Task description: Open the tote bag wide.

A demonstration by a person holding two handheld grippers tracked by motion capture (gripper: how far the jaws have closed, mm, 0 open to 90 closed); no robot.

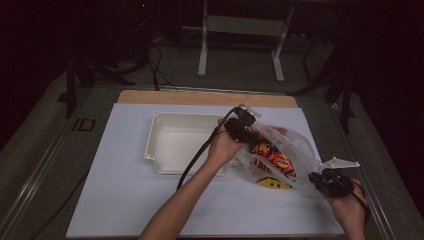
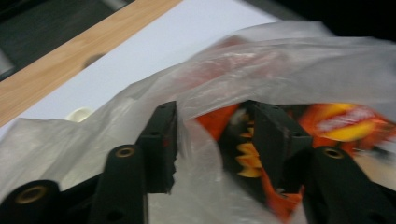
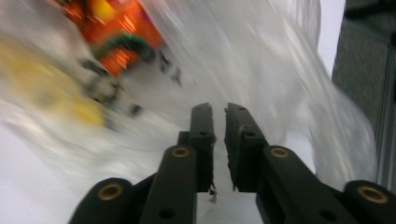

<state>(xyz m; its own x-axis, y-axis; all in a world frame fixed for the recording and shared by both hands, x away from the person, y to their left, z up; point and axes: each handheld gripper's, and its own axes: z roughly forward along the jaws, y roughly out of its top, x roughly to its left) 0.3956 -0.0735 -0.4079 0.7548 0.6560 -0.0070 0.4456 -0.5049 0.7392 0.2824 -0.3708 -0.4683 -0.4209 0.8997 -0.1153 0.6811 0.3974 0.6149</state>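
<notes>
A dim room, a white-topped desk (image 1: 130, 200): beside the tray (image 1: 167, 135), a limp, slippery plastic bag (image 1: 295, 142) of snack packets. Left gripper (image 2: 212, 140) fingers spread around film; right gripper (image 3: 219, 140) fingers nearly together at its corner, grip unclear. Best held by bunched film.

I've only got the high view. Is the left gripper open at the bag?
Observer: Yes. The left gripper view shows the left gripper open, with film of the bag bunched between its jaws.
Operator: What's right ahead of it?
Observer: An orange packet inside the bag, just past the jaws.
Operator: And the right gripper?
Observer: Its own view shows the right gripper with a slim gap between its jaws. I cannot tell whether it pinches film.
</notes>
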